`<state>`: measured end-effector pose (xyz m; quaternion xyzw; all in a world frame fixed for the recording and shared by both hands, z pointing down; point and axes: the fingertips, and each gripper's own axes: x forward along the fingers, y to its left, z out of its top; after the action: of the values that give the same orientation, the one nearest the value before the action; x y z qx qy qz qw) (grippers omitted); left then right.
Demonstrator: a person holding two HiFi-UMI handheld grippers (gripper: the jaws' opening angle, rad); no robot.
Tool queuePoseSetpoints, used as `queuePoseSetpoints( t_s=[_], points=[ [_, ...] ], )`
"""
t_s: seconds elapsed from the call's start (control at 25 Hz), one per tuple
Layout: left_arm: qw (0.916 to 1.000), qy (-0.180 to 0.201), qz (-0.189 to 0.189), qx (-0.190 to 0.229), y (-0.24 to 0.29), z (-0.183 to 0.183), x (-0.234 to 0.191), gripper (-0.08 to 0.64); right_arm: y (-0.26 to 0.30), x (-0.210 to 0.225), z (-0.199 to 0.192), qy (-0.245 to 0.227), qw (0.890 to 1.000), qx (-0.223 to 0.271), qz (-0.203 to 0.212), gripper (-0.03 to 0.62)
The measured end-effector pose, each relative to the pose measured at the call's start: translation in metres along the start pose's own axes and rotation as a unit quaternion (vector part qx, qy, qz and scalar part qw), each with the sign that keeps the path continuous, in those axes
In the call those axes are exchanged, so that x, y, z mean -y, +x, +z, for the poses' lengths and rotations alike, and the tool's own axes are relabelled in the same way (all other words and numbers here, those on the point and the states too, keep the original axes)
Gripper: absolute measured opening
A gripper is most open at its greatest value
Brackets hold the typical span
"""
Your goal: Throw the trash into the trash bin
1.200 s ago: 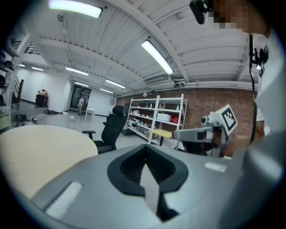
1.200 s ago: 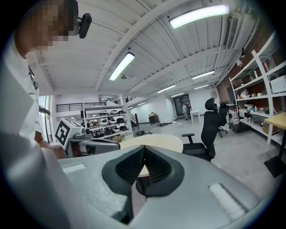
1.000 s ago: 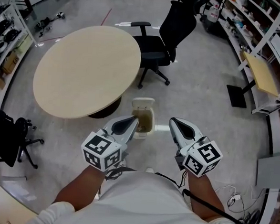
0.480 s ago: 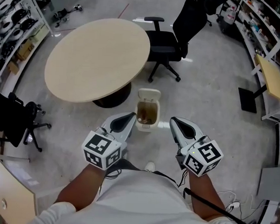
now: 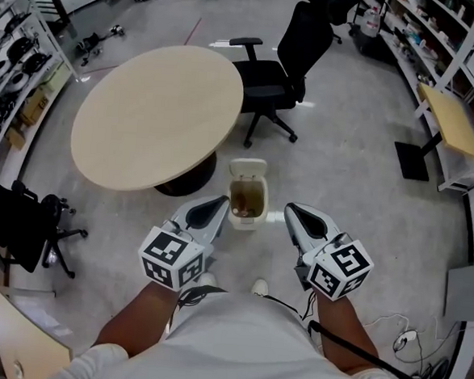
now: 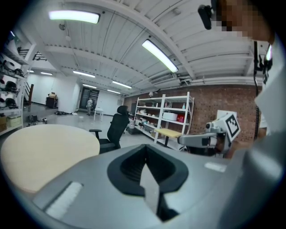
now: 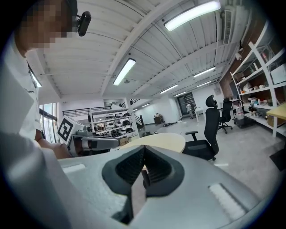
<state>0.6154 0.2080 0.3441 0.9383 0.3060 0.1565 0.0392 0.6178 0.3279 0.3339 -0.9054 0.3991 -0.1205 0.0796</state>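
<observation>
Jaws, both sets: pressed together, with nothing between the pads. We hold the left gripper [image 5: 221,201] and the right gripper [image 5: 292,209] out ahead of our body, side by side and apart. In the head view their tips flank the trash bin [image 5: 246,221]. We judge this an empty-handed posture, since neither tool is set to pick up or let go.

Item, trash bin: small and pale, standing on the floor just ahead of our feet. Its lid [image 5: 247,168] is tipped up and back and its mouth is open. Brownish contents [image 5: 247,198] lie inside, and we cannot tell what they are. We take them for the trash, already in, so the task looks done or nearly so. We see no loose trash elsewhere.

Item, round table [image 5: 157,114]: pale top on a dark pedestal, just behind and to the left of the bin.

Item, black office chair [image 5: 282,62]: behind the bin, close to the table's right edge.

Item, second black chair [image 5: 24,226]: at the far left, well apart from the bin.

Item, shelving [image 5: 441,45]: along the right wall, with a yellow-topped desk [image 5: 448,122] in front of it.

Item, cable [image 5: 371,360]: trails past our right side.

Obstructions: nothing stands between the grippers and the bin mouth. The raised lid and the table edge crowd its far side, so we judge our own side the freer approach.
</observation>
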Motion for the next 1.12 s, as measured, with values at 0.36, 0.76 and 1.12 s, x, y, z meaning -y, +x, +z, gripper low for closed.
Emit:
queuePoseSetpoints(
  t_s=[0.36,0.76,1.12],
  points=[
    [0.9997,-0.001,-0.023,0.001,-0.009,-0.003,-0.02,0.008,0.017,-0.018,0.0,-0.012,1.0,-0.01,-0.02,0.002],
    [0.9992,0.005,-0.039,0.0,-0.011,0.002,-0.031,0.008,0.031,-0.03,0.002,-0.013,0.999,-0.019,-0.023,0.002],
    [0.9989,0.009,-0.046,-0.003,-0.012,0.003,-0.031,0.008,0.036,-0.028,0.003,-0.015,0.999,-0.018,-0.032,0.002]
  ],
)
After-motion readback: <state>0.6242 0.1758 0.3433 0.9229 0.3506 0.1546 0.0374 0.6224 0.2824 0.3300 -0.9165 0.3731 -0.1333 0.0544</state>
